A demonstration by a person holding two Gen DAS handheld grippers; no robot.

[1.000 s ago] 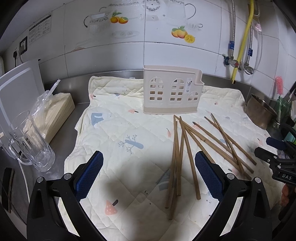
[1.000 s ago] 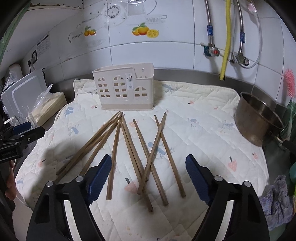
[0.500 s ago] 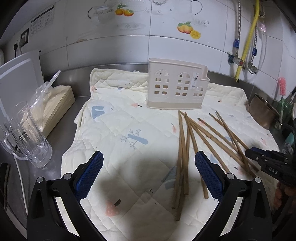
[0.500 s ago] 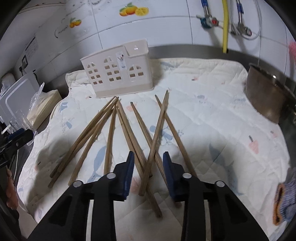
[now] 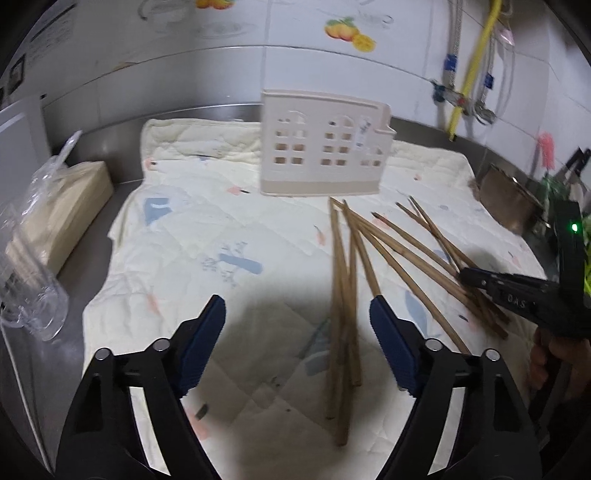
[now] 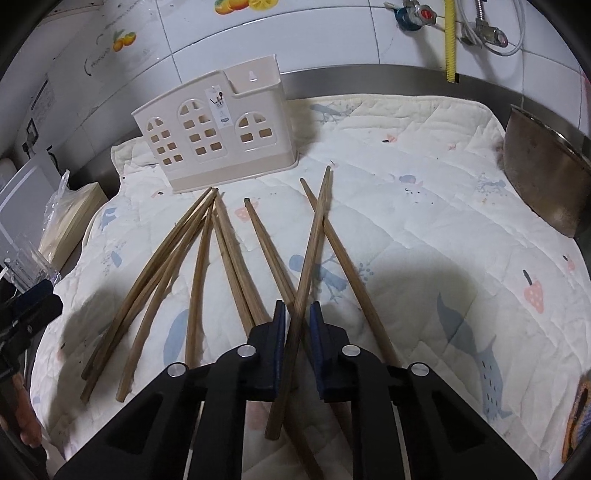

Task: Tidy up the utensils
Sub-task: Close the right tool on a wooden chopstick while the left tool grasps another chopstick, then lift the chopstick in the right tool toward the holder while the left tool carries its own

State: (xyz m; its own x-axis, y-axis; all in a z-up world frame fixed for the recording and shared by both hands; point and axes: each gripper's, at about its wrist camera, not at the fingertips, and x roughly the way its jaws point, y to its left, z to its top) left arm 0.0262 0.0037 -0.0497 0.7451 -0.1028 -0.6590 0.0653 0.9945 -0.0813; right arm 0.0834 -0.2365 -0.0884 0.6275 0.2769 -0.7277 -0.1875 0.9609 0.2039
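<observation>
right gripper clenches one wooden chopstick, bound for the caddy at 11 o'clock; left gripper hangs released.

Brown wooden chopsticks lie mid-frame on a cream quilted cloth printed with blue whales, birds and pink strawberries. The holder at upper left is beige. The tongs are black with blue pads. White wall tiles carry orange fruit stickers.

Bare quilt left of chopsticks; holder blocks behind.
</observation>
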